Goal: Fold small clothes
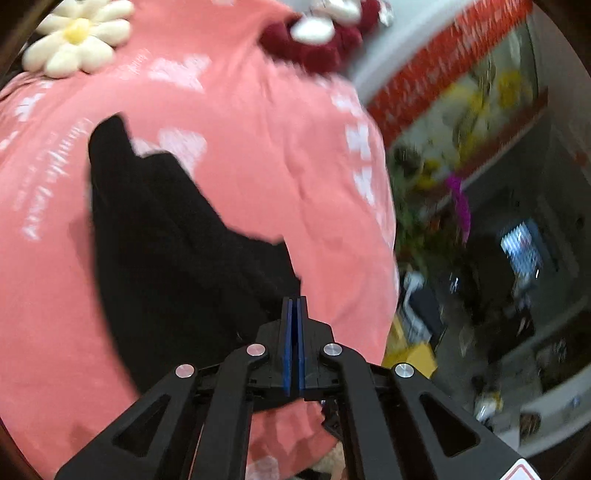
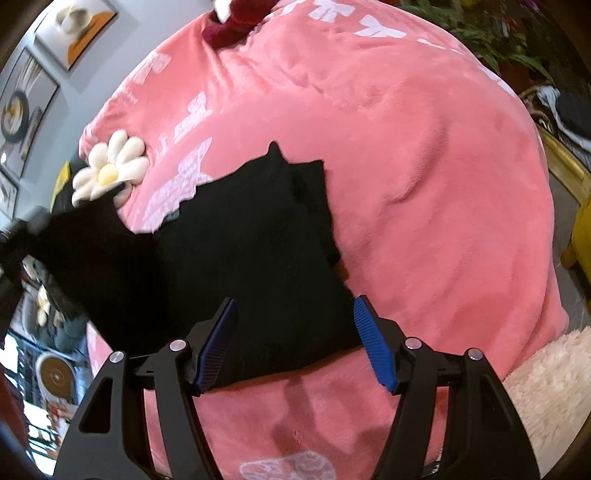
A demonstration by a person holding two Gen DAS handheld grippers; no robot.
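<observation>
A black garment point(image 1: 166, 240) lies spread on a pink plush blanket point(image 1: 277, 147). My left gripper point(image 1: 294, 306) is shut, its blue pads pressed together, and the black cloth runs up into them from the left. In the right wrist view the black garment point(image 2: 251, 240) is drawn up and out toward the left edge, blurred there. My right gripper point(image 2: 295, 302) stands open just above the garment's near edge, one blue finger point(image 2: 218, 343) over the cloth and the other at its right corner. Nothing is pinched between them.
A daisy-shaped cushion point(image 2: 110, 166) sits beside the garment's far left end, and a dark red plush item point(image 2: 229, 29) lies at the blanket's far side. A pale fluffy cover point(image 2: 546, 387) adjoins the pink blanket point(image 2: 424, 184) at the near right. Potted plants point(image 1: 424, 221) and floor clutter lie beyond the edge.
</observation>
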